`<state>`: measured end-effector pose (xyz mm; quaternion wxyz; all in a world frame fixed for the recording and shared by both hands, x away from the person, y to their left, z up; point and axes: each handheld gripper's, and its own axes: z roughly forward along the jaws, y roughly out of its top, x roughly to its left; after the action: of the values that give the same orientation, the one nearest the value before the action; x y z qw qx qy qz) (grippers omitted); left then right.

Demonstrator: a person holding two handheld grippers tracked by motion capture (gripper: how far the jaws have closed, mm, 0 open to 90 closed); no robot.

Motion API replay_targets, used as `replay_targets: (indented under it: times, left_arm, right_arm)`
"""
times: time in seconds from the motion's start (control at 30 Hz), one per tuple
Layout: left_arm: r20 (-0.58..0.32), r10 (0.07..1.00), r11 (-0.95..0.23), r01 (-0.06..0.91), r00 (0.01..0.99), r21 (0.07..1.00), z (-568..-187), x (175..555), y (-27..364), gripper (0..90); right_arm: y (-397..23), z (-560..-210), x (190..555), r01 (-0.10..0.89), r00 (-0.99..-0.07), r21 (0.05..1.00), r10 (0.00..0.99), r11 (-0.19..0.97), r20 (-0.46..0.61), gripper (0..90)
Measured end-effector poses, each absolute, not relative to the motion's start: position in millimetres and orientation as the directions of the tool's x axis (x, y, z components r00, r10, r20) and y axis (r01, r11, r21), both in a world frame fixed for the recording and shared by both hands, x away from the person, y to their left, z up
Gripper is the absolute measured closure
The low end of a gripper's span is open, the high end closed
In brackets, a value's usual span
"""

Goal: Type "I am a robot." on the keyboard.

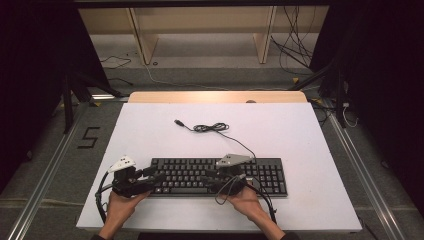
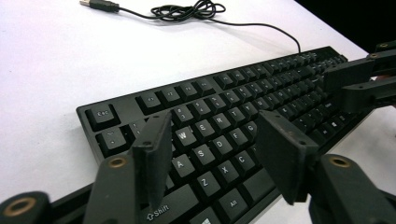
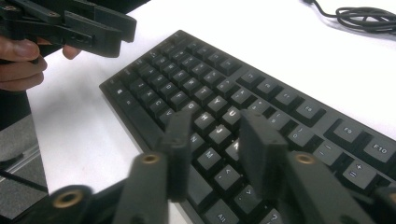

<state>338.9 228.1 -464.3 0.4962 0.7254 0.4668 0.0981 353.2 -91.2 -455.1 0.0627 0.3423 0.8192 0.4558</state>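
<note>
1. keyboard flat on table, just under both claws.
2. left claw jaws apart, empty; right claw likewise.
3. probably stiff, light, slippery plastic (loose cable trailing): best pinched at end edges.

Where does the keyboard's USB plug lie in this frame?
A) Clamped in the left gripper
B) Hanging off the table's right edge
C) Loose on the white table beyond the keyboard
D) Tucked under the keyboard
C: the USB plug lies bare on the white table beyond the keyboard, next to the coiled cable.
</note>
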Motion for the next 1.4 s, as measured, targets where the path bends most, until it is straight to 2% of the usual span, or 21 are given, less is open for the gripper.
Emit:
replay_targets:
  times: [0.27,0.43,0.8,1.4]
  left_arm:
    - [-0.321,0.762,-0.067,0.56,0.563,0.825,-462.4,336.5,226.7,37.8]
    - [-0.323,0.759,-0.057,0.552,0.565,0.832,-461.7,335.9,227.1,35.1]
    - [-0.315,0.761,-0.05,0.535,0.567,0.843,-460.6,335.2,227.7,30.2]
    - [-0.312,0.763,-0.051,0.534,0.566,0.844,-460.6,335.3,227.9,28.9]
  right_arm:
    - [-88.1,-458.3,356.2,0.5,-0.762,0.786,0.616,0.363,0.199,83.0]
    - [-85.0,-461.1,358.4,0.507,-0.762,0.777,0.615,0.372,0.203,89.5]
    - [-79.7,-466.4,362.3,0.52,-0.76,0.76,0.617,0.389,0.204,90.0]
    - [-69.6,-475.7,362.7,0.523,-0.77,0.735,0.61,0.432,0.189,90.0]
